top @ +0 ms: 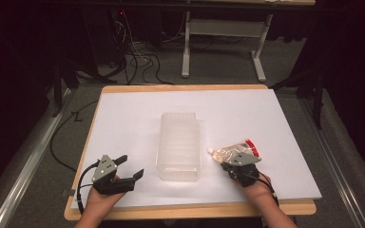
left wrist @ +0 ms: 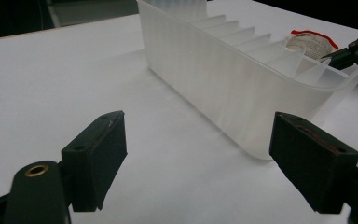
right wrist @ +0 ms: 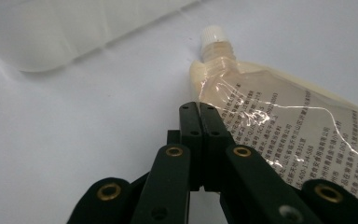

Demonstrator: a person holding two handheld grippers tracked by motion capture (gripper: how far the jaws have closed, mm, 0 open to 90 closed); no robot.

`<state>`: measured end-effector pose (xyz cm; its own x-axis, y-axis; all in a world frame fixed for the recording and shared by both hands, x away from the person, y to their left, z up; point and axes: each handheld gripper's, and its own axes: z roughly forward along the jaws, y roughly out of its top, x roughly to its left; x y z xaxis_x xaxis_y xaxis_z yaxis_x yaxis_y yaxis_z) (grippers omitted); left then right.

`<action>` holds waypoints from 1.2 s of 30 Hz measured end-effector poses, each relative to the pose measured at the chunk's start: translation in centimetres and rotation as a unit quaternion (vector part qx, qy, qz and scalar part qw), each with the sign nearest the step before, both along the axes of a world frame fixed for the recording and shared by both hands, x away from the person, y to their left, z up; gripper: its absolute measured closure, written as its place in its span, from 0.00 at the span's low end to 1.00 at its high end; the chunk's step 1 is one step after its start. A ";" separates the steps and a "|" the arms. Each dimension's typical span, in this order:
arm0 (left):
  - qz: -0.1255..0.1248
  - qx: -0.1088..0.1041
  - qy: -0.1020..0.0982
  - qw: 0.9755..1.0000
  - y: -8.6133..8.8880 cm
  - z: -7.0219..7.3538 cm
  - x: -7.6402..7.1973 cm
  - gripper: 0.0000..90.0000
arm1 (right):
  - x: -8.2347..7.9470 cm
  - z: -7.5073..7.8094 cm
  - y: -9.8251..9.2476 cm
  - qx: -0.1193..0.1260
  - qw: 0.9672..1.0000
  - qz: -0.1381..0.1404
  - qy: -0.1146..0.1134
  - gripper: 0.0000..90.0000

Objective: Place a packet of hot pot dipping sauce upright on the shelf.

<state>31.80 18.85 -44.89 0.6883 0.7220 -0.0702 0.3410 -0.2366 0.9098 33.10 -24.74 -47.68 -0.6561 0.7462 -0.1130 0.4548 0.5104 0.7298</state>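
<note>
Translucent plastic pouch (top: 235, 153) with a white screw cap (right wrist: 213, 33) and a red band at its far end lay flat on the white counter (top: 138, 114), right of centre near the front edge. Black printed text ran across its clear face; pale liquid showed near the spout. Right tongs (right wrist: 199, 112) were pressed together, jaws meeting with no gap, their tips at the pouch's near edge; whether film was pinched between them I could not tell. In the high view the right hand (top: 256, 187) held them just in front of the pouch.

Just left of the pouch stood a frosted, ribbed plastic bin (top: 179, 145), long side running away from the person, apart from the pouch.

Left tongs (top: 126, 168) were spread wide, jaws well apart and holding nothing, near the bin's front left corner but not touching it, over the counter. Left hand (top: 100, 197) gripped them at the front edge.

Beyond the counter: grey floor, tangled cables (top: 138, 57), a white table frame (top: 223, 42).
</note>
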 end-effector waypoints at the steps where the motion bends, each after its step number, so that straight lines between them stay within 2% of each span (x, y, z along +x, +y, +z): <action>1: 0.000 0.000 0.001 1.000 0.0 0.0 0.0 0.22 | 0.0 0.1 -0.2 0.005 1.000 0.002 -0.001 1.00; 6: 0.000 0.001 0.002 1.000 -0.1 -0.1 0.1 0.22 | -0.8 1.3 -1.1 0.036 0.999 0.005 -0.027 1.00; 7: 0.000 0.001 0.002 1.000 -0.1 -0.1 0.1 0.22 | -0.8 1.3 -1.1 0.036 0.999 0.005 -0.027 1.00; 8: 0.001 0.001 0.003 1.000 -0.1 -0.1 0.1 0.22 | -1.0 1.8 -1.5 0.051 0.998 0.003 -0.036 1.00; 10: 0.001 0.002 0.003 1.000 -0.1 -0.1 0.1 0.22 | -1.1 2.2 -1.8 0.062 0.997 0.005 -0.047 1.00; 16: 0.002 0.001 0.001 1.000 -0.1 0.0 0.0 0.22 | -1.6 3.5 -2.7 0.083 0.994 -0.002 -0.076 1.00; 24: 0.001 0.003 0.001 1.000 -0.1 -0.1 0.1 0.22 | -2.1 5.4 -4.5 0.120 0.986 -0.026 -0.114 1.00; 27: 0.002 0.004 0.001 1.000 -0.1 -0.1 0.1 0.22 | -2.2 6.0 -5.0 0.127 0.983 -0.034 -0.130 1.00; 29: 0.003 0.002 0.001 1.000 -0.1 -0.1 0.1 0.22 | -2.2 6.1 -5.1 0.130 0.982 -0.038 -0.132 1.00; 30: 0.003 0.003 0.001 1.000 -0.1 -0.1 0.1 0.22 | -2.2 6.6 -5.6 0.136 0.979 -0.046 -0.145 1.00; 32: 0.003 0.003 0.000 1.000 -0.1 -0.1 0.0 0.22 | -2.2 6.8 -5.7 0.140 0.978 -0.050 -0.147 1.00; 33: 0.003 0.004 0.000 1.000 0.0 -0.1 0.0 0.22 | -2.2 7.1 -6.1 0.150 0.974 -0.063 -0.158 1.00; 36: 0.003 0.004 0.005 1.000 0.0 -0.3 0.2 0.22 | -2.1 7.4 -6.5 0.158 0.970 -0.072 -0.169 1.00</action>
